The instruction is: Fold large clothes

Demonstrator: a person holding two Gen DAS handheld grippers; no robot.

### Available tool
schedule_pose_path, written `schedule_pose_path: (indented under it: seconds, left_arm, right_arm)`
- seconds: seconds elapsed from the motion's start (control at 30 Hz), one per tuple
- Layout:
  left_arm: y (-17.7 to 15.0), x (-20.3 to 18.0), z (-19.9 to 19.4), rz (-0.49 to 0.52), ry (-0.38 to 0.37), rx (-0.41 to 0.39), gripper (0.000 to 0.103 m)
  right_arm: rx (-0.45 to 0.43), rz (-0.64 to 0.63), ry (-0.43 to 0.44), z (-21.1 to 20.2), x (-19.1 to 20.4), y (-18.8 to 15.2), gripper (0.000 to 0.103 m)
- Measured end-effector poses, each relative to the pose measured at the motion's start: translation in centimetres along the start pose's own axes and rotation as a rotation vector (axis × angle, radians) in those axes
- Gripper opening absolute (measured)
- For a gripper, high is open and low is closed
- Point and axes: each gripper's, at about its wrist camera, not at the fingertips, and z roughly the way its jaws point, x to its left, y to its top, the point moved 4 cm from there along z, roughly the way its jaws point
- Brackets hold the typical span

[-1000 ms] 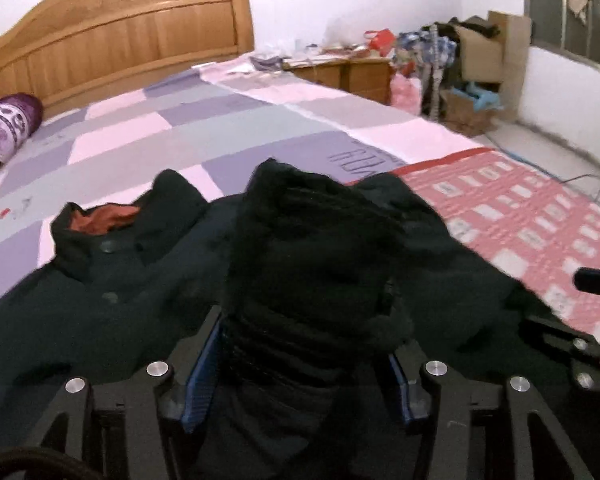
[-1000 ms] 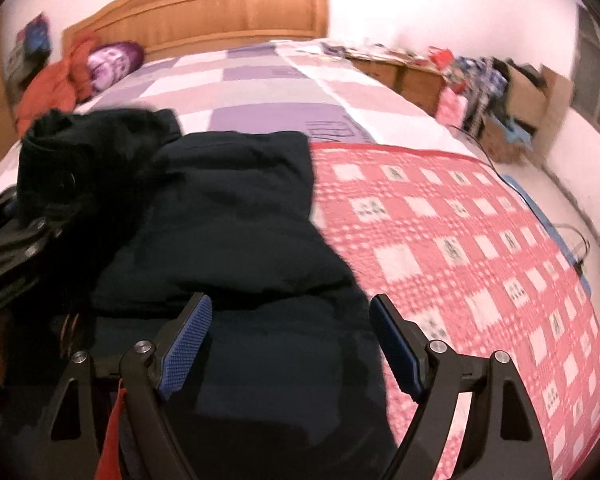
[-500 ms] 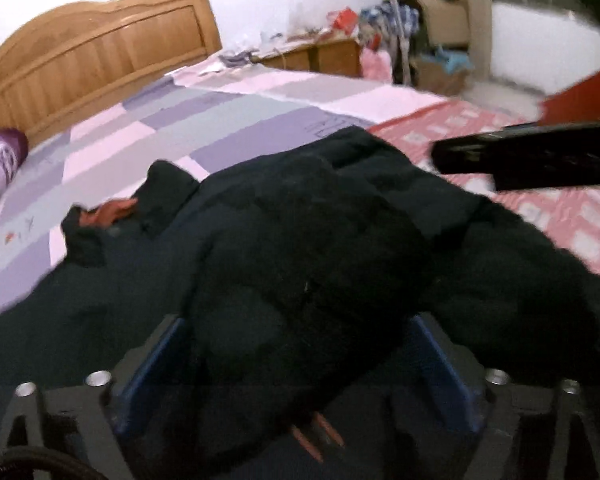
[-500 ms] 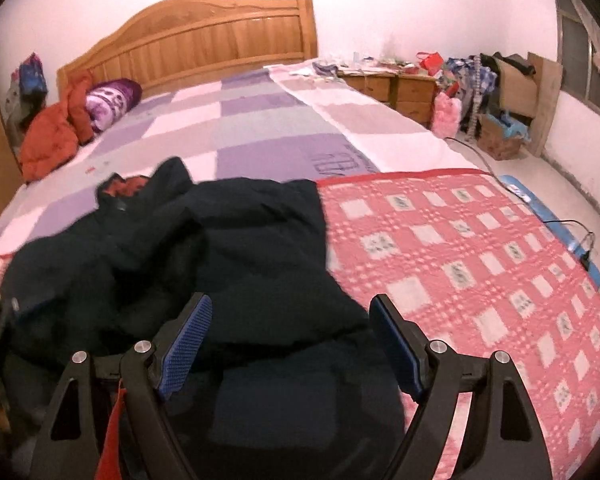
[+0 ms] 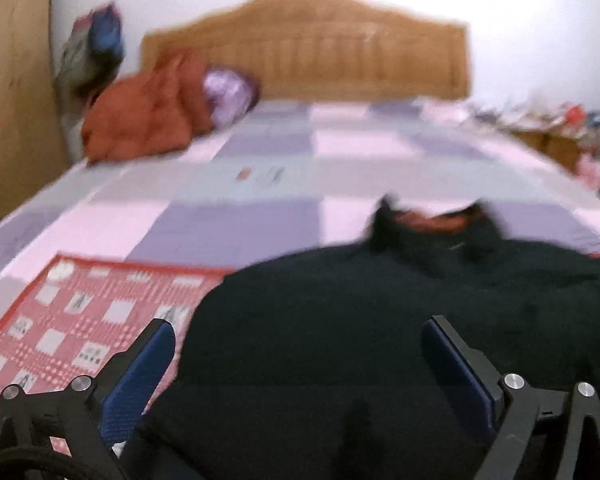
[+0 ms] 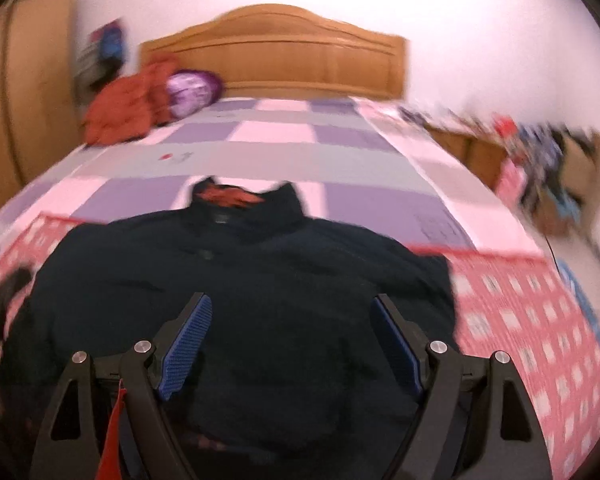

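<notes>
The dark jacket lies spread on the bed, collar toward the headboard. Left gripper jaws are opening wide, right gripper gaping, both empty. A careless grab could bunch the folded sleeves.

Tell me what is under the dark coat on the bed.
The dark coat lies on a red checked cloth, which shows on both sides of it. Its collar end reaches the purple-and-pink quilt. What lies directly under its middle is covered.
</notes>
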Motion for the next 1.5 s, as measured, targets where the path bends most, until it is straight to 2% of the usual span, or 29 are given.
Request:
schedule_pose_path:
  seconds: [0.07,0.1,0.13,0.2,0.23,0.27,0.3,0.37,0.4,0.47,0.53,0.6,0.63,0.7,0.77,0.83,0.9,0.97,1.03,1.07,1.1,1.13,1.17,1.2,1.27,1.33,1.4,1.5]
  left_arm:
    - [-0.9,1.5,4.7,-0.015,0.043,0.153,0.101]
    - [-1.7,1.9,6.0,-0.027,0.049,0.201,0.101]
    - [-2.7,2.4,7.1,-0.057,0.02,0.245,0.102]
    - [-4.1,2.7,7.5,-0.132,-0.074,0.257,0.103]
    - [-4.3,2.4,7.3,-0.127,-0.087,0.255,0.103]
    - [-4.4,2.0,7.0,-0.106,-0.091,0.251,0.103]
    - [-4.3,1.5,6.5,-0.082,-0.092,0.238,0.103]
    - [-4.0,1.0,5.5,-0.063,-0.13,0.209,0.103]
    - [-4.0,0.8,5.0,-0.042,-0.135,0.194,0.103]
    - [-4.4,0.6,5.0,-0.01,-0.129,0.207,0.103]
    - [-4.9,0.3,6.9,-0.03,-0.138,0.267,0.103]
    - [-5.2,0.3,7.9,-0.043,-0.136,0.286,0.103]
    - [-5.4,0.0,7.9,-0.039,-0.131,0.274,0.103]
    - [-5.5,-0.1,7.8,-0.04,-0.125,0.255,0.103]
    - [-5.5,0.0,7.8,-0.047,-0.128,0.242,0.103]
    - [-4.9,0.2,7.2,-0.04,-0.122,0.233,0.102]
    - [-2.9,0.6,5.7,-0.055,-0.123,0.169,0.102]
    - [-0.5,1.2,4.4,-0.09,-0.147,0.072,0.102]
    - [0.9,1.2,5.4,-0.082,-0.133,0.065,0.102]
    - [1.0,1.1,6.9,-0.062,-0.112,0.11,0.102]
    - [0.5,1.0,10.3,-0.024,-0.063,0.237,0.102]
    - [-0.2,1.1,12.2,-0.018,-0.053,0.306,0.103]
    - [-0.7,1.5,13.6,-0.063,-0.103,0.33,0.103]
    - [-0.8,1.8,14.0,-0.084,-0.11,0.325,0.103]
    - [-0.7,1.7,14.5,-0.084,-0.085,0.317,0.103]
    - [-0.9,1.9,14.5,-0.088,-0.079,0.287,0.103]
    - [-1.6,2.4,15.2,-0.128,-0.094,0.291,0.103]
    - [-2.1,3.0,15.7,-0.146,-0.102,0.292,0.103]
  right_arm:
    - [0.026,-0.066,0.032,1.7,2.4,0.0,0.084]
    - [0.061,-0.11,0.019,3.2,3.3,-0.2,0.084]
    - [0.106,-0.123,-0.038,4.9,2.9,-0.8,0.084]
    - [0.21,-0.004,-0.108,7.8,-0.9,-2.9,0.082]
    - [0.225,0.097,-0.107,8.5,-3.6,-4.0,0.082]
    - [0.23,0.131,-0.159,8.6,-5.7,-4.6,0.081]
    - [0.248,0.112,-0.233,8.7,-7.0,-5.2,0.082]
    - [0.273,0.16,-0.182,9.0,-8.5,-6.2,0.084]
    - [0.281,0.167,-0.16,9.1,-8.8,-6.4,0.084]
    - [0.283,0.105,-0.179,9.3,-8.1,-6.1,0.084]
    - [0.279,0.09,-0.209,9.3,-7.7,-5.7,0.084]
    - [0.242,0.067,-0.298,8.0,-7.4,-4.8,0.084]
    - [0.177,0.052,-0.334,6.7,-6.5,-3.8,0.084]
    - [0.072,0.043,-0.287,5.0,-4.2,-2.1,0.084]
    - [0.029,-0.023,-0.166,4.8,0.4,-0.3,0.084]
    - [0.04,-0.095,-0.038,5.9,4.8,0.6,0.084]
    - [0.053,-0.153,0.045,7.1,8.0,0.9,0.084]
    - [0.068,-0.181,0.042,8.6,8.9,0.9,0.084]
    - [0.124,-0.165,0.003,10.3,7.2,0.0,0.084]
    - [0.158,-0.119,0.003,11.2,5.4,-0.6,0.084]
    - [0.192,-0.064,-0.02,11.9,2.9,-1.3,0.084]
    - [0.203,-0.039,-0.069,12.4,0.9,-1.6,0.084]
    - [0.207,-0.003,-0.102,12.5,-1.4,-2.0,0.083]
    - [0.207,0.048,-0.058,12.5,-3.3,-2.4,0.081]
    - [0.21,0.06,-0.047,12.4,-5.6,-3.1,0.067]
    - [0.198,0.053,-0.105,12.4,-6.4,-3.5,0.067]
    - [0.188,0.134,-0.077,12.8,-8.0,-4.4,0.067]
    - [0.178,0.133,-0.069,13.2,-8.5,-4.8,0.067]
